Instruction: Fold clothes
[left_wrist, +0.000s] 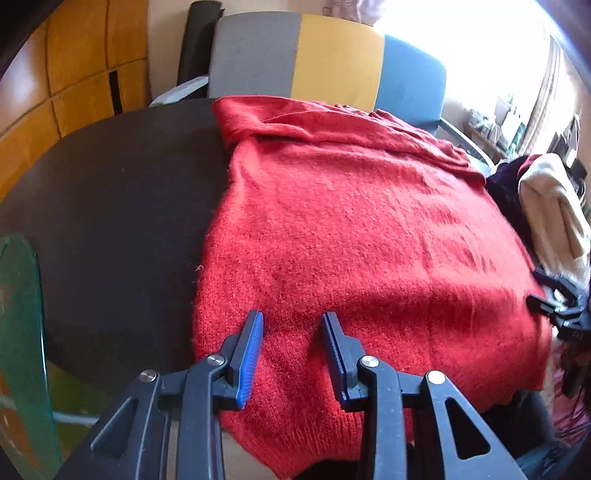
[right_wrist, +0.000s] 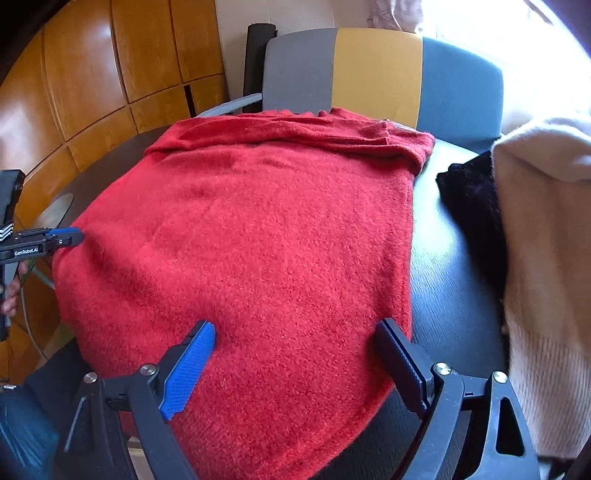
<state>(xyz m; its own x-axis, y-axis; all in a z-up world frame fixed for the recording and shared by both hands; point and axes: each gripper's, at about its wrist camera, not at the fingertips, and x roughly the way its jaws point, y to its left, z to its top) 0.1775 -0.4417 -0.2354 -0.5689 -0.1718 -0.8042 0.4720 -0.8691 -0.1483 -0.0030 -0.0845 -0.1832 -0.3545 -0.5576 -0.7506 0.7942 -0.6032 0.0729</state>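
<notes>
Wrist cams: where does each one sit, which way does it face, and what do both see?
Left wrist: on the left gripper, angled down over the red sweater's near left hem; own open fingers show, right gripper at far right.
Right wrist: on the right gripper, over the near right hem; own wide-open fingers, the left gripper and a hand at left.
Shared: sweater, dark table, striped chair, cream garment.

A dark table (left_wrist: 122, 206) fills the view; behind it stands a grey, yellow and blue chair (right_wrist: 376, 70), wooden wall panels (right_wrist: 110, 74) at left.
</notes>
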